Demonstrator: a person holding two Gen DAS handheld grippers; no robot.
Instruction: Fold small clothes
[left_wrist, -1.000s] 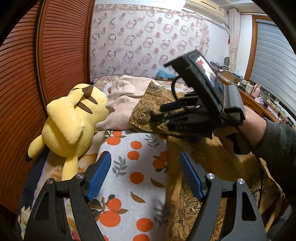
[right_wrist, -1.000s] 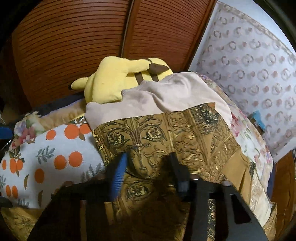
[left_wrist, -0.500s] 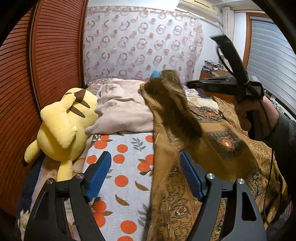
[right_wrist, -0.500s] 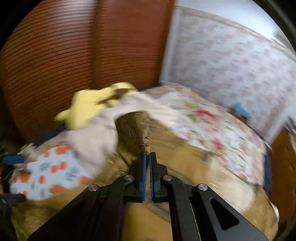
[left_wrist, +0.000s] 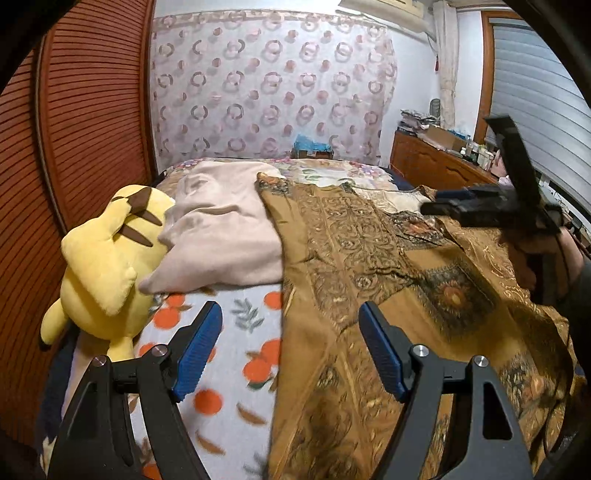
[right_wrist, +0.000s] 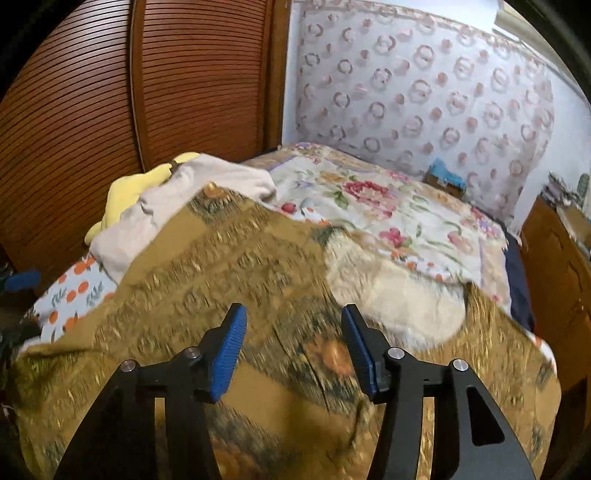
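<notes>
We have the gold patterned garment (left_wrist: 369, 251) spread flat across the bed (right_wrist: 388, 206), its far edge overlapping the beige cloth (left_wrist: 221, 236) beside the yellow plush (left_wrist: 107, 266). Left gripper (left_wrist: 291, 347) hangs wide open over the garment's left edge — nothing held. Right gripper (right_wrist: 293, 349) above the garment, jaws opening — nothing between them.

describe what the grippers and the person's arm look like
Each gripper, left gripper and right gripper, has black angular fingers with silver bolts and ribbed blue pads. The right hand wears a dark grey sleeve; a black cable hangs below it.
</notes>
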